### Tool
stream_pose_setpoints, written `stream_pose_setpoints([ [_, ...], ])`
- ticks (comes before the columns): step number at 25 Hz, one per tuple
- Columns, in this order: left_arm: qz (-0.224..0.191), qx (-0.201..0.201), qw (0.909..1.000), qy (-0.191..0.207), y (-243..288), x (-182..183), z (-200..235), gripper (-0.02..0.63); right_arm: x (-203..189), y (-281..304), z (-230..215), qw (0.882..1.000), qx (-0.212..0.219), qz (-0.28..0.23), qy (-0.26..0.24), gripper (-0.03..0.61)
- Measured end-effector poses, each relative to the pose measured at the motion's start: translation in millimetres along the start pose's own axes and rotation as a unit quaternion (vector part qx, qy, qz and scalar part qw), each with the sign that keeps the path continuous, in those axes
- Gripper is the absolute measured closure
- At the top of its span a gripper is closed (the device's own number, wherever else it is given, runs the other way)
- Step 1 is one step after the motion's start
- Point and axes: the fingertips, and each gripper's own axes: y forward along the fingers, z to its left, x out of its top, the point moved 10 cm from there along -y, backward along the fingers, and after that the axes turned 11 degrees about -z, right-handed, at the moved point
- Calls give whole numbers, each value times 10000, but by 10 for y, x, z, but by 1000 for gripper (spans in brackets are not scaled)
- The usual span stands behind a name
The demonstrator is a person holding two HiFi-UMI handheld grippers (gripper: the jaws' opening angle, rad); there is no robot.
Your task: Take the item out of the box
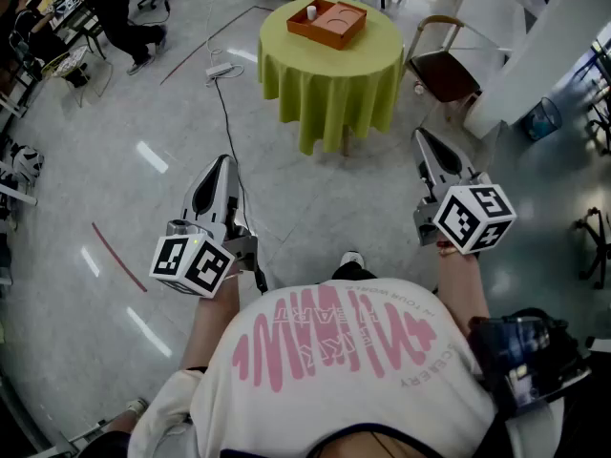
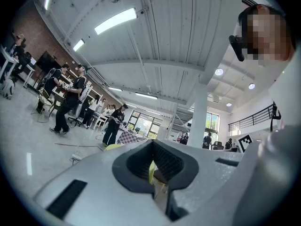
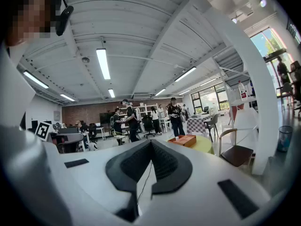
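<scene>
An orange box point(image 1: 326, 23) lies on a round table with a yellow-green cloth point(image 1: 329, 74), well ahead of me. A small white item point(image 1: 311, 11) stands in the box's left corner. Both grippers are held in the air near my body, far short of the table. The left gripper point(image 1: 223, 160) points forward with its jaws together and nothing between them. The right gripper point(image 1: 421, 135) is likewise shut and empty. In the right gripper view the box point(image 3: 184, 141) shows just past the closed jaw tips point(image 3: 151, 142). The left gripper view shows closed jaws point(image 2: 152, 145) and a sliver of yellow cloth point(image 2: 113, 146).
A brown chair point(image 1: 444, 70) stands right of the table beside a white pillar point(image 1: 535, 46) and a bin point(image 1: 544, 117). A black cable with a power strip point(image 1: 220, 70) runs across the floor toward me. People work at desks at the upper left point(image 1: 119, 12).
</scene>
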Motion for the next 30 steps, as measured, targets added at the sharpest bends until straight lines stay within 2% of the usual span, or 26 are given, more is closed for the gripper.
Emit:
stream_pose_setpoints([
  [14, 81, -19, 9999, -110, -89, -37, -17, 606, -35, -81, 62, 10000, 17, 65, 48, 574],
  [21, 12, -48, 9997, -251, -90, -58, -11, 606, -37, -77, 67, 9996, 164, -31, 220, 574],
  [27, -44, -62, 9991, -421, -87, -64, 37, 606, -93, 17, 45, 9996, 186, 120, 197, 574],
  [30, -99, -20, 9992, -384, -31, -69, 79, 606, -114, 125, 47, 9994, 309, 153, 79, 574],
])
